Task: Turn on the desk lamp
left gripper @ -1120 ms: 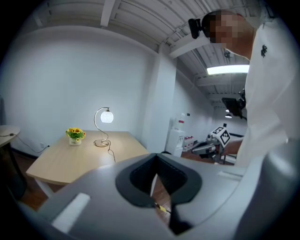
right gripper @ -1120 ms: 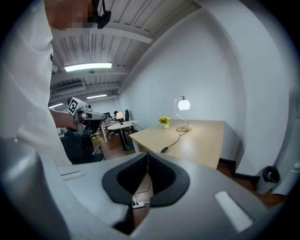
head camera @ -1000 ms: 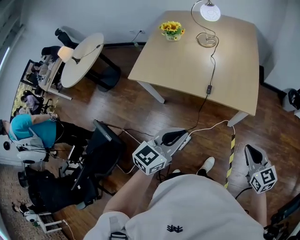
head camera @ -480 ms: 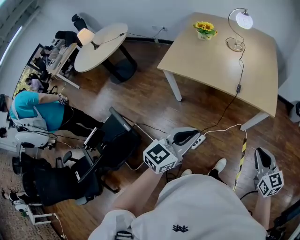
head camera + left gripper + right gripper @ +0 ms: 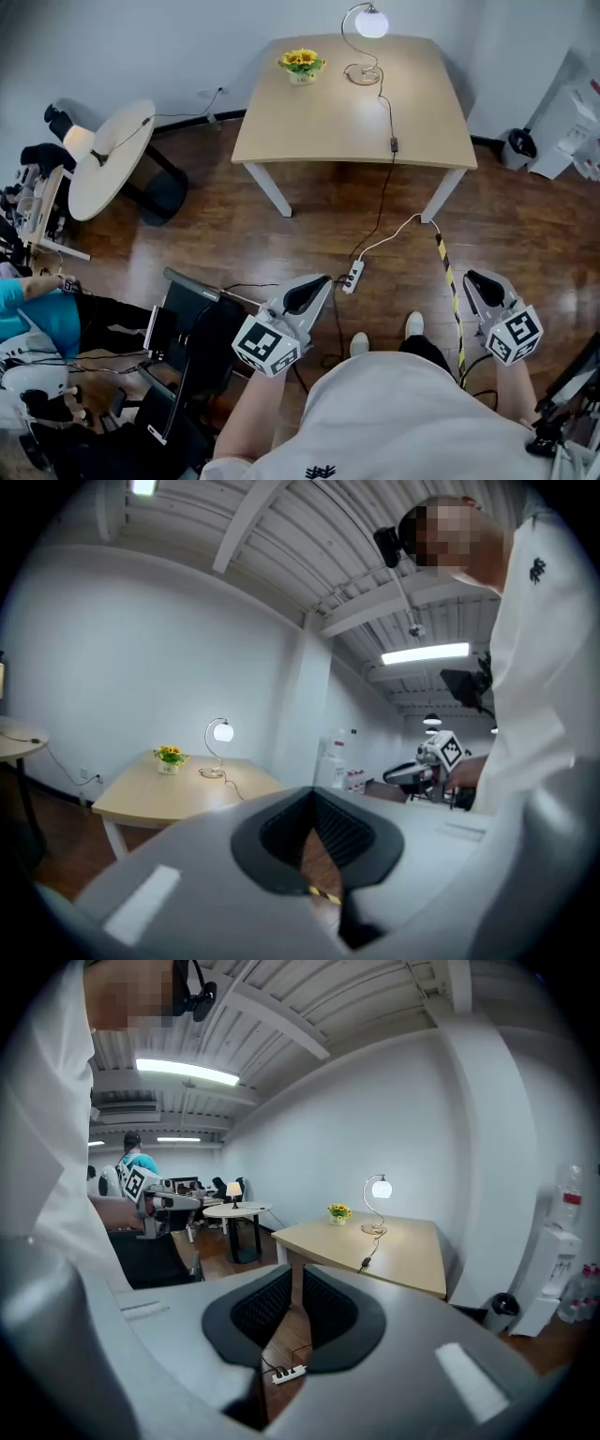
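The room is lit evenly and brightly by ceiling strip lights (image 5: pixel 424 654), and the globe of the lit desk lamp (image 5: pixel 371 21) is blown out to white. A soft sheen is seen on the wooden floor (image 5: pixel 281 244). Both gripper views are bent by fisheye distortion, darkened at the corners, and blurred over the left hand-held gripper (image 5: pixel 314 799) and right hand-held gripper (image 5: pixel 294 1283)

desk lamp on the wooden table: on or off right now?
On. The desk lamp has its globe glowing bright white in the head view and both gripper views.
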Action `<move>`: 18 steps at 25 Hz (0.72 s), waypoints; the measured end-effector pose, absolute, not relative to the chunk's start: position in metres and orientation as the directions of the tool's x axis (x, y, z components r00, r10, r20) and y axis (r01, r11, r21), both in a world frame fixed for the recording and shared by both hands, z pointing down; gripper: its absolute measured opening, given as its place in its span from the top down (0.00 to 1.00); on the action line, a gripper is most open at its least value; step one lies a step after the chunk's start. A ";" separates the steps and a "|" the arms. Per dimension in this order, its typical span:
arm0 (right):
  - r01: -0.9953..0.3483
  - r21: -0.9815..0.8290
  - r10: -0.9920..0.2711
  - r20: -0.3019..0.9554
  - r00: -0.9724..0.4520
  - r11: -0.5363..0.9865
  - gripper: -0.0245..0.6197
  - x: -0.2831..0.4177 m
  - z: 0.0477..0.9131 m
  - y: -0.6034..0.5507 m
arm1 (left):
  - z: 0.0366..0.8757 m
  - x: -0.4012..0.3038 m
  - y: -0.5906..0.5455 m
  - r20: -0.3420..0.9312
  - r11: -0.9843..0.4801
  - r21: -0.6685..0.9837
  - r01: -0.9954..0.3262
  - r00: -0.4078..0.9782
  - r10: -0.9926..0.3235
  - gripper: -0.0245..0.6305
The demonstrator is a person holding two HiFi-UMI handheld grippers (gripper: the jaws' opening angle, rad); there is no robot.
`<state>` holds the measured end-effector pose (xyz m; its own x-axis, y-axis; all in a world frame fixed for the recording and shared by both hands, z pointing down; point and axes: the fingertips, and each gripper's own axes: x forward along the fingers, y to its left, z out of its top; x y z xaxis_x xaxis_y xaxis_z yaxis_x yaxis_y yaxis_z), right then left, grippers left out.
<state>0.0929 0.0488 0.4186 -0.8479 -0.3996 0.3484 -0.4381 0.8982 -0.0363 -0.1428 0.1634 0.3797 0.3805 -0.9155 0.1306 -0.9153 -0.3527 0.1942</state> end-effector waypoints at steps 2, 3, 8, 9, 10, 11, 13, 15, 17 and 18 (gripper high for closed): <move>-0.455 -0.020 -0.421 0.342 -0.840 0.891 0.92 0.102 0.412 0.060 | 0.373 -0.140 0.170 0.111 -0.361 0.189 -0.913 0.385 -0.916 0.94; -0.458 -0.012 -0.427 0.336 -0.839 0.889 0.92 0.105 0.409 0.064 | 0.371 -0.139 0.174 0.102 -0.361 0.188 -0.913 0.384 -0.918 0.93; -0.468 0.011 -0.450 0.302 -0.841 0.883 0.92 0.127 0.392 0.083 | 0.367 -0.117 0.188 0.092 -0.367 0.184 -0.912 0.388 -0.917 0.94; -0.470 0.011 -0.451 0.298 -0.841 0.883 0.91 0.135 0.391 0.086 | 0.368 -0.110 0.189 0.094 -0.367 0.184 -0.912 0.388 -0.917 0.93; -0.470 0.009 -0.451 0.297 -0.842 0.883 0.91 0.143 0.390 0.089 | 0.368 -0.103 0.190 0.094 -0.364 0.184 -0.913 0.385 -0.918 0.94; -0.468 0.008 -0.448 0.297 -0.843 0.884 0.91 0.151 0.390 0.091 | 0.367 -0.095 0.191 0.093 -0.359 0.183 -0.915 0.380 -0.920 0.94; -0.461 0.008 -0.443 0.297 -0.846 0.887 0.91 0.168 0.389 0.097 | 0.363 -0.079 0.194 0.089 -0.349 0.183 -0.919 0.369 -0.925 0.93; -0.456 0.013 -0.440 0.291 -0.849 0.890 0.91 0.184 0.387 0.104 | 0.360 -0.062 0.201 0.083 -0.341 0.180 -0.923 0.360 -0.929 0.93; -0.456 0.013 -0.441 0.283 -0.852 0.890 0.90 0.199 0.386 0.113 | 0.359 -0.046 0.212 0.087 -0.334 0.174 -0.926 0.352 -0.932 0.94; -0.455 0.009 -0.439 0.281 -0.853 0.890 0.90 0.206 0.387 0.118 | 0.359 -0.039 0.218 0.094 -0.328 0.174 -0.928 0.348 -0.933 0.93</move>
